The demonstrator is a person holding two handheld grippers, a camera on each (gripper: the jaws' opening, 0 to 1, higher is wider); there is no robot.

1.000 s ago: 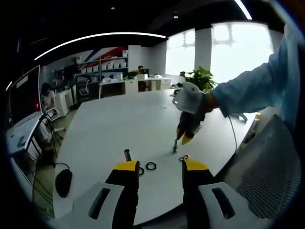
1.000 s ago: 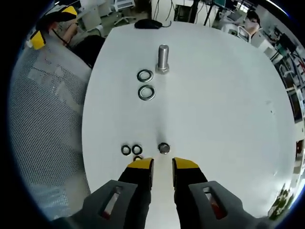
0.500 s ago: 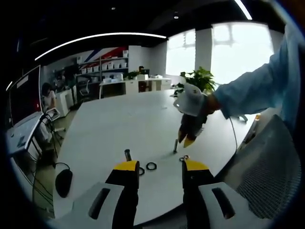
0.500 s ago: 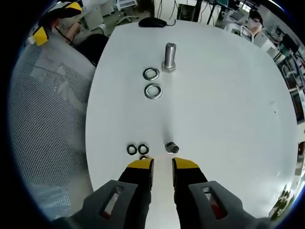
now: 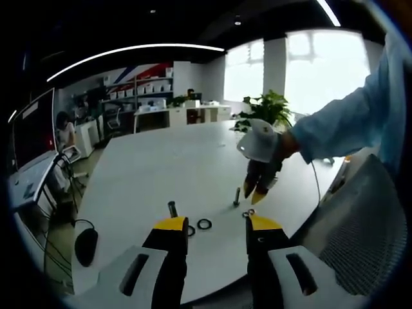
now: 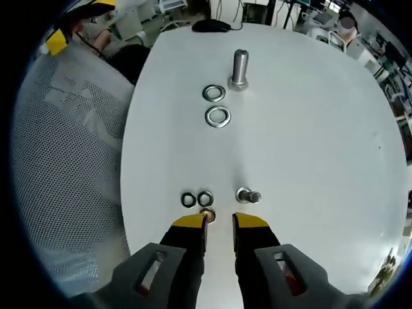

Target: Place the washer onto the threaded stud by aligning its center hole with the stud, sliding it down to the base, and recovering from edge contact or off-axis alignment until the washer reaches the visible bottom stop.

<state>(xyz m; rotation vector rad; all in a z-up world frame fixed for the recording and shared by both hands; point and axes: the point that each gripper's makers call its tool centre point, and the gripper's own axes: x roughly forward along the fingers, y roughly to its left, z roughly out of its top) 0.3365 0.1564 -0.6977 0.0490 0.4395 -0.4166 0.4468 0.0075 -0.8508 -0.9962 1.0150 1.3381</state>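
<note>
Lifted away from small stud [image 6: 245,195] (since a second ago); right gripper [image 6: 219,221] narrow, holding nothing. Left gripper [image 5: 216,224] wide. Bare table [image 6: 322,141] toward 2 o'clock.

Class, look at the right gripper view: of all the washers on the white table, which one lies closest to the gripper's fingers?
The small washer just ahead of the right gripper, by its left finger. Two small ones sit farther out; two larger ones lie beside the tall stud.

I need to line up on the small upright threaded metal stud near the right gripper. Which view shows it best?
The right gripper view: the small threaded metal stud sits close ahead of the jaws, seen from above against the white table. The left gripper view shows it tiny, beside the right gripper.
</note>
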